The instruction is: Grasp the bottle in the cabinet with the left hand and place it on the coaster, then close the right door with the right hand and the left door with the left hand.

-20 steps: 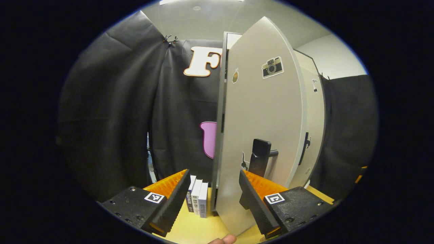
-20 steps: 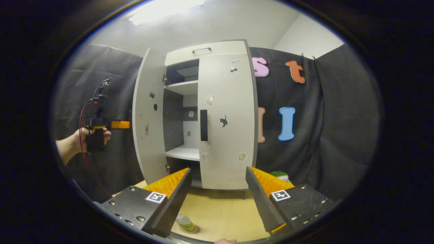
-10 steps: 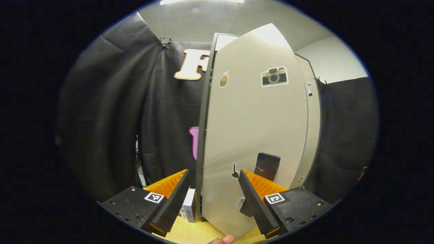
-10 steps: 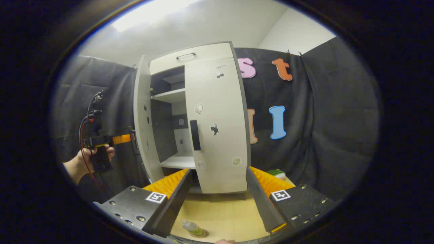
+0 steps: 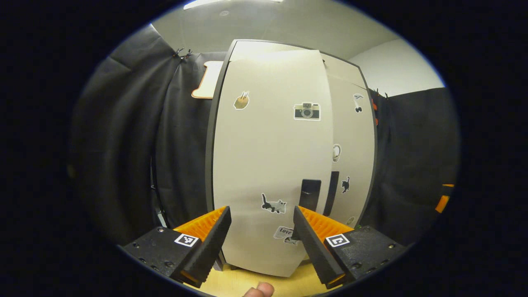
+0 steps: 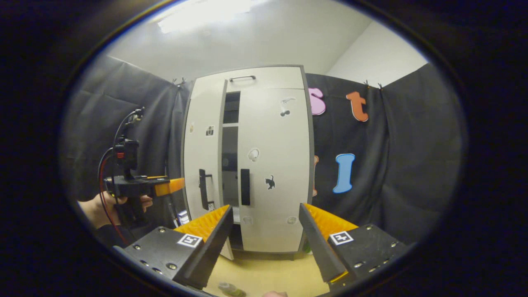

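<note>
Clearly the job is near its end, and what remains to go wrong sits at the tall pale cabinet with rounded front and small stickers (image 6: 247, 165). Its right door (image 6: 274, 165) looks flush, while the left door (image 6: 204, 165) is almost home: in the right gripper view a narrow dark gap is visible between the two, with shelf edges showing through it. The left hand-held gripper (image 5: 260, 231) hangs with its fingers spread and nothing between them, close in front of that door panel and just left of its flat black bar handle (image 5: 310, 194); the right gripper view shows it out at the left, held by a hand (image 6: 105, 206), beside the cabinet's left edge. If the push stops short, the door may rest ajar or spring back. If the push lands hard, the light cabinet could rock or slide on the pale wooden surface (image 6: 268, 272). An open finger could also catch the handle or scrape the panel. The right hand-held gripper (image 6: 264, 243) is likewise released and empty, held back over the near surface. The small clear bottle with greenish contents (image 6: 231, 289) stands low at the near edge, on what appears to be its coaster, though that spot is dim; a careless sweep by either arm could tip it.
</note>
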Tool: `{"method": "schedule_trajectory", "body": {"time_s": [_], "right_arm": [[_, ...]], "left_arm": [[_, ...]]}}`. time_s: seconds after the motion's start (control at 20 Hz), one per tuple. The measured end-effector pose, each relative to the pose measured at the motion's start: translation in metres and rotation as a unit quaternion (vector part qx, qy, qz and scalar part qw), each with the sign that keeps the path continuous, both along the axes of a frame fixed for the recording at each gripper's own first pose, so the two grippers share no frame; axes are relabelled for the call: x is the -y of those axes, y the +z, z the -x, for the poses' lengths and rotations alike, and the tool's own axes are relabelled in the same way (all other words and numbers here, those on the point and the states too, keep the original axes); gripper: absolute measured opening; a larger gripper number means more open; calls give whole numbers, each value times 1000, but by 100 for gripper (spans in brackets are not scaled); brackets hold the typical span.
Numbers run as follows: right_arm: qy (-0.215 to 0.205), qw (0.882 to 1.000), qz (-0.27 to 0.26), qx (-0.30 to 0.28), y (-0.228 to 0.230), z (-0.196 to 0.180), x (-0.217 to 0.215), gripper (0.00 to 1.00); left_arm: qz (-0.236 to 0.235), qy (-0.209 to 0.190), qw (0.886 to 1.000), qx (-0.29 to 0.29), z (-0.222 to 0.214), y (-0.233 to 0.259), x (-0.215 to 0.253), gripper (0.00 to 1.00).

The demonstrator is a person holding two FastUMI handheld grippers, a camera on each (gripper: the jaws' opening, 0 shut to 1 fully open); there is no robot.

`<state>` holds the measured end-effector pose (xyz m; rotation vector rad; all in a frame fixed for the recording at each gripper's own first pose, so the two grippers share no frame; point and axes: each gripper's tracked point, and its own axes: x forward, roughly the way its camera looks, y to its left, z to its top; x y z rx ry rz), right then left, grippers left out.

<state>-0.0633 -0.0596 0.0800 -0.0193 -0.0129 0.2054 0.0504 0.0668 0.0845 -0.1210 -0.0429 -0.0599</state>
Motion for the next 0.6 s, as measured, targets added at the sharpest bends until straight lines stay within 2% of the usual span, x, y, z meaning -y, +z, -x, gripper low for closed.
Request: {"method": "schedule_trajectory", "body": {"time_s": [0.35, 0.4, 0.45, 0.6], "right_arm": [[2, 1000, -2, 18, 5, 4, 3, 96], [1, 1000, 1, 21, 5, 5, 5, 96], [0, 1000, 2, 23, 5, 8, 8, 96], [3, 1000, -9, 23, 2, 15, 15, 96]], "left_arm": [[-8, -2, 1000, 3, 34, 8, 18, 96], [-7, 0, 1000, 2, 39, 8, 20, 93], [-7, -2, 1000, 2, 44, 8, 25, 96], [-9, -16, 1000, 2, 54, 10, 42, 96]]}}
